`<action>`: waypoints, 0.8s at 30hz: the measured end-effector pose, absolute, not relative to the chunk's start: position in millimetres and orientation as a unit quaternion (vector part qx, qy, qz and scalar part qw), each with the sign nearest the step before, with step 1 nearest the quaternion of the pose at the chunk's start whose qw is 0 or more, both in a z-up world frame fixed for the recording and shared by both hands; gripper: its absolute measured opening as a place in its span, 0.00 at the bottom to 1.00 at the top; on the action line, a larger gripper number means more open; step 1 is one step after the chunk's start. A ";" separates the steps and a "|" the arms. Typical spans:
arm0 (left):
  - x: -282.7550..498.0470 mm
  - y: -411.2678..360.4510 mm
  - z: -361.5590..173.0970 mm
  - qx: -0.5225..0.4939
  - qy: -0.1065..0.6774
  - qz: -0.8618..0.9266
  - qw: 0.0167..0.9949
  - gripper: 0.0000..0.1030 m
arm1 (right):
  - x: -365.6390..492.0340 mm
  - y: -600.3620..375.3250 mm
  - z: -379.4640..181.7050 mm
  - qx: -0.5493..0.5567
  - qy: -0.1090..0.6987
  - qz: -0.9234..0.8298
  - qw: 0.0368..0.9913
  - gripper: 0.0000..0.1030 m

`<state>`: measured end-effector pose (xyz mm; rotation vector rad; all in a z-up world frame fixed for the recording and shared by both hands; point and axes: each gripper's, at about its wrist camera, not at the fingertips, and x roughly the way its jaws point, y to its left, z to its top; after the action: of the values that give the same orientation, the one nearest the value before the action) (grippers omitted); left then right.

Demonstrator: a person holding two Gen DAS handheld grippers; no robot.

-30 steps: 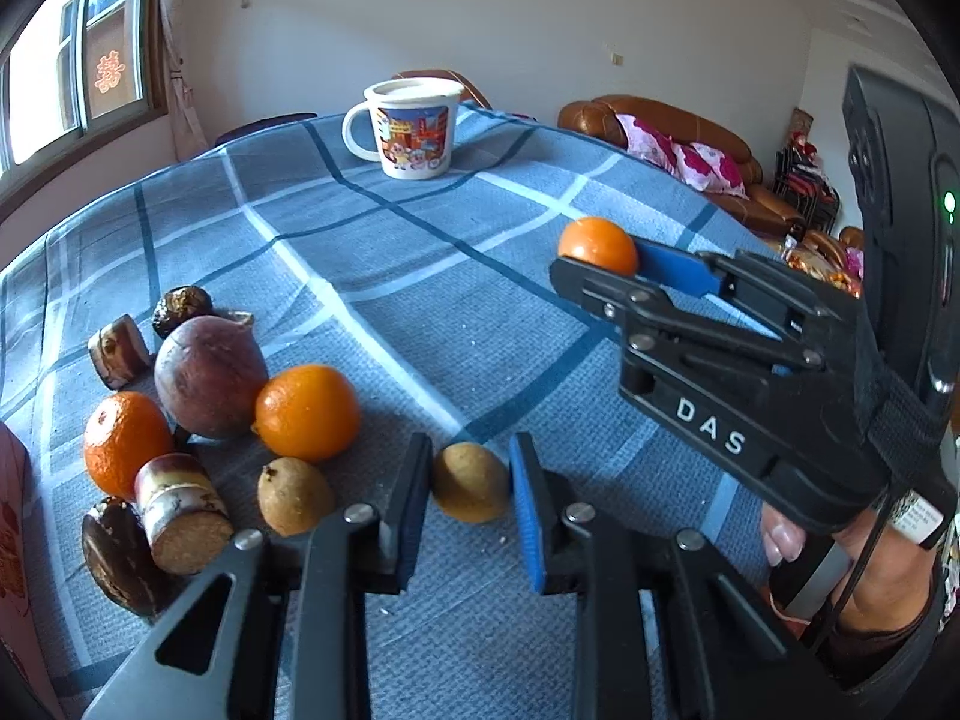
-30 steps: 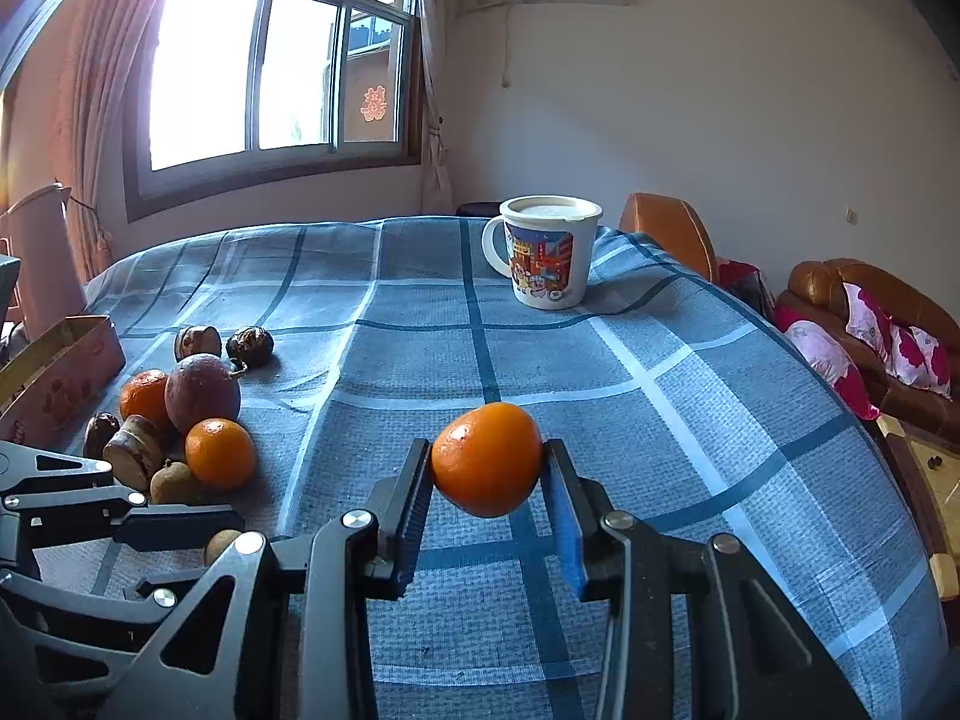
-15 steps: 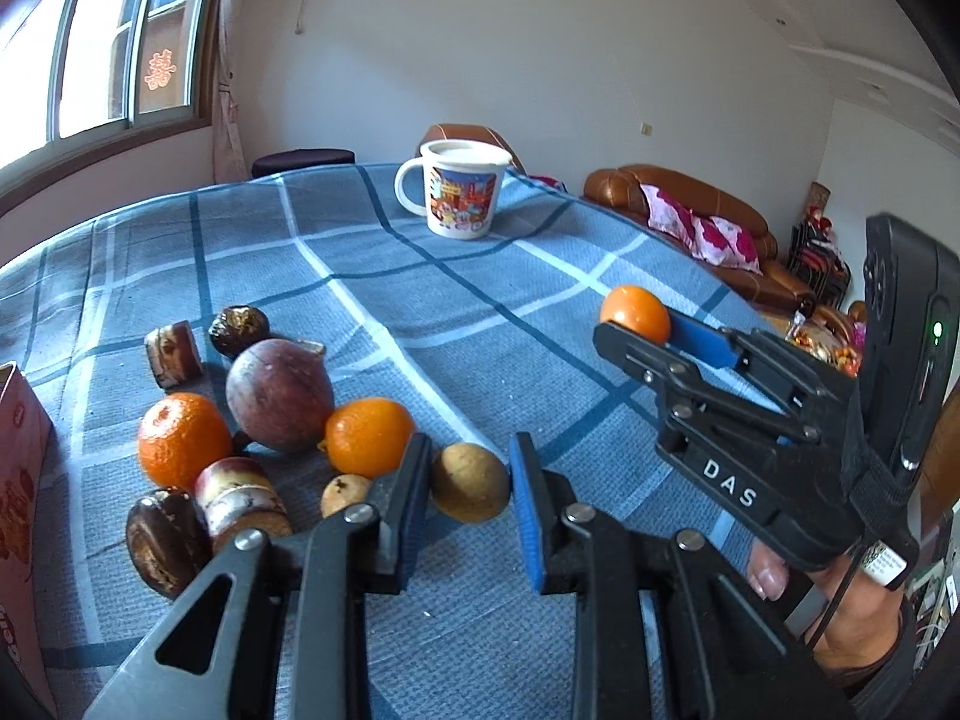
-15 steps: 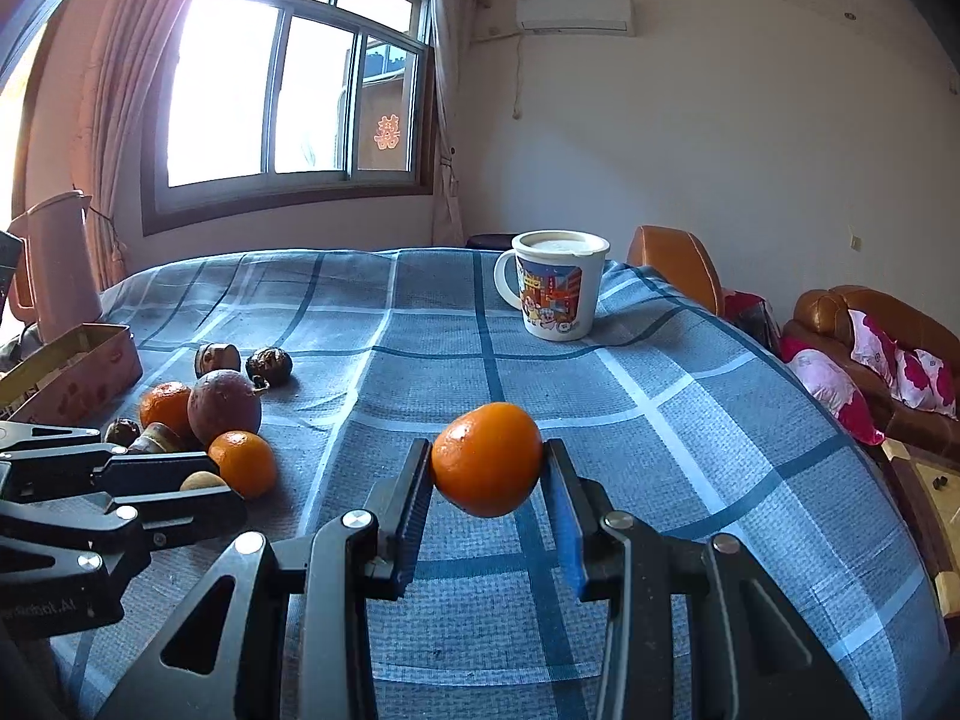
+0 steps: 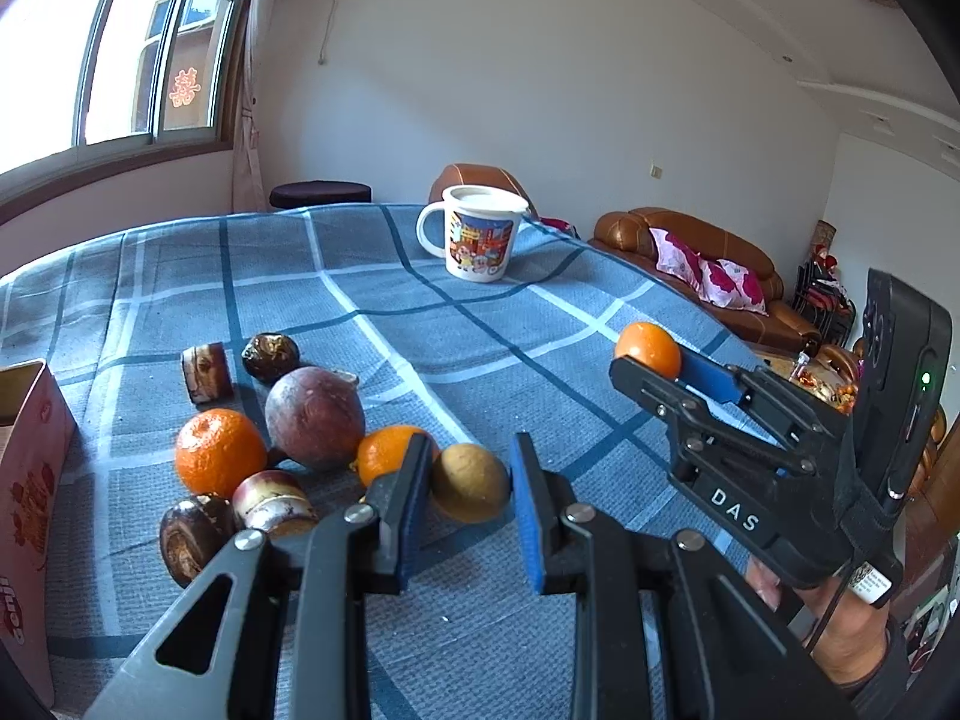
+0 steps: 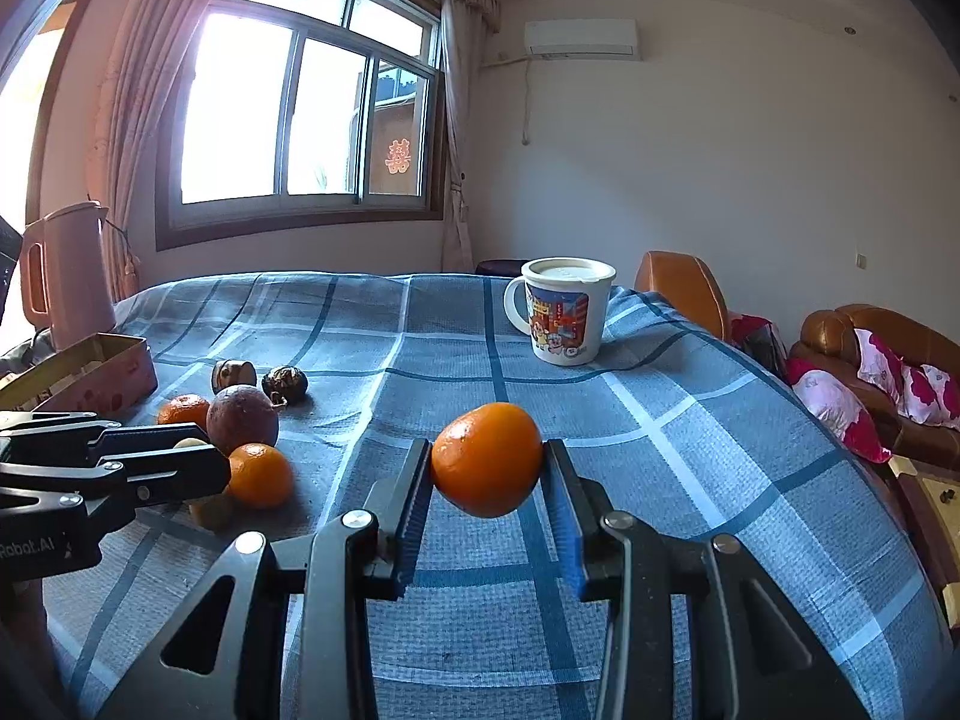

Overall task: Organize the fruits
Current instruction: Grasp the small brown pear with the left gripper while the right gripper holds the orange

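The left hand-held gripper (image 5: 470,483) is clenched on a small tan fruit (image 5: 470,491), held just above the blue plaid counter (image 5: 420,324). The right hand-held gripper (image 6: 487,468) grasps an orange (image 6: 487,459) off the cloth, at about 3 o'clock from the left one. At 9 o'clock of the tan fruit lies the pile: a purple fruit (image 5: 314,417), two more oranges (image 5: 220,452), and dark brown pieces (image 5: 271,357), some touching. A mug (image 5: 477,234) stands well apart at 12 o'clock. A pink box (image 5: 27,480) sits at the counter's 9 o'clock edge.
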<state>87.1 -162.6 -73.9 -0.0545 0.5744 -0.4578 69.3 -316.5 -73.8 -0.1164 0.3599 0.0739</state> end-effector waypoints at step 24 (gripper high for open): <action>72.5 -135.1 -63.7 -0.029 0.243 -0.191 0.950 0.27 | 61.6 -312.1 -73.6 -0.071 0.149 0.047 0.985 0.37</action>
<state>72.5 -135.1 -63.7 -0.0592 0.4947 -0.3893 61.6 -312.1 -73.6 -0.1426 0.2999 0.0938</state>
